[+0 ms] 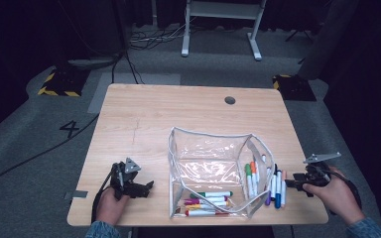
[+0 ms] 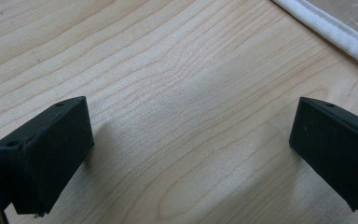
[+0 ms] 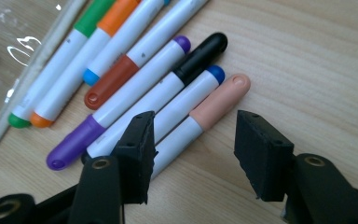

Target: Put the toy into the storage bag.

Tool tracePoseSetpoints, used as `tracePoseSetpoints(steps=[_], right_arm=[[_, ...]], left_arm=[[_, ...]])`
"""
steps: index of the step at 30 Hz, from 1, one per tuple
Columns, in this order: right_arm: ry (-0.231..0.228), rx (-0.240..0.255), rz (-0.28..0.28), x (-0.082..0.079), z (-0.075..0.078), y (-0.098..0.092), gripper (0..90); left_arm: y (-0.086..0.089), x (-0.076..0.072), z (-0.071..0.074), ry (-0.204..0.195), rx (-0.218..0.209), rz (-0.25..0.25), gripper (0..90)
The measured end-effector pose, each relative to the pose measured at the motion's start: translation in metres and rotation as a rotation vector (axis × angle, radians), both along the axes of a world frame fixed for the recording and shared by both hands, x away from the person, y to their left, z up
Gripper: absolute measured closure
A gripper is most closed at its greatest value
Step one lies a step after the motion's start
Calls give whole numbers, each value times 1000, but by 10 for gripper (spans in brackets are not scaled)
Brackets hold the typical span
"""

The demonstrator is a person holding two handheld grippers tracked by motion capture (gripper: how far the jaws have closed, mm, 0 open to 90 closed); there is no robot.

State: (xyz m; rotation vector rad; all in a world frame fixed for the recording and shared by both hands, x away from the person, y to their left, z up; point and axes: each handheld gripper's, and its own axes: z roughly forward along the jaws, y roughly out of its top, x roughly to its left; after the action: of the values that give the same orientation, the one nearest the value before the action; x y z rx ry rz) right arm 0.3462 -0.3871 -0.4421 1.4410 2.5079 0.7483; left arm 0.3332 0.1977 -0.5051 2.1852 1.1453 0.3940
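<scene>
The right hand (image 1: 335, 191) comes in low from the near right corner of the table (image 1: 144, 114), fingers wrapped round the right gripper (image 1: 291, 183), which lies nearly level and points left toward the row of markers (image 1: 268, 183) lying on the wood just right of the clear pouch (image 1: 206, 158). In the right gripper view its jaws stand wide apart, gripping nothing, with bare wood between the tips. The peach-capped marker (image 3: 214, 109), the outermost of the row and farthest from the pouch, lies slanted just ahead of the gap, its white barrel running down beside the left jaw; whether that jaw touches it cannot be told. Next to it, going toward the pouch, lie the blue-capped marker (image 3: 193, 93), the black-capped one (image 3: 200, 53), the purple one (image 3: 121, 105) and then a brown-capped one (image 3: 112, 81), with orange and green ones nearest the pouch's white edge.

More markers lie inside the pouch at its near end (red, green, yellow and purple caps show in the high view).

The left hand (image 1: 111, 203) rests at the near edge well left of the pouch, holding the left gripper (image 1: 146, 187) low and pointed right at it. Its jaws are spread wide over bare wood, nothing between them, the pouch's white hem (image 2: 335, 32) just in sight beyond them
</scene>
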Motion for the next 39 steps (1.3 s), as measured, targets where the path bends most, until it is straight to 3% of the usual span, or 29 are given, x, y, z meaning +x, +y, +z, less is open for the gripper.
tracePoseSetpoints(steps=[9,13,21,24,27,32,39], right_arm=[[16,25,-18,-3,-23,1,484],[3,-15,-29,-3,-23,-4,507],[14,-102,-117,-4,-26,-15,686],[25,-109,-146,-5,-26,-18,765],[27,-113,-160,-4,-26,-20,771],[20,-90,-164,-4,-20,-23,772],[-9,7,-129,-8,7,-21,772]], left_arm=[[0,0,0,2,1,-1,0],[0,0,0,2,1,-1,0],[0,0,0,2,1,-1,0],[0,0,0,0,0,0,0],[0,0,0,2,0,-1,0],[0,0,0,2,1,-1,0],[0,0,0,2,1,-1,0]])
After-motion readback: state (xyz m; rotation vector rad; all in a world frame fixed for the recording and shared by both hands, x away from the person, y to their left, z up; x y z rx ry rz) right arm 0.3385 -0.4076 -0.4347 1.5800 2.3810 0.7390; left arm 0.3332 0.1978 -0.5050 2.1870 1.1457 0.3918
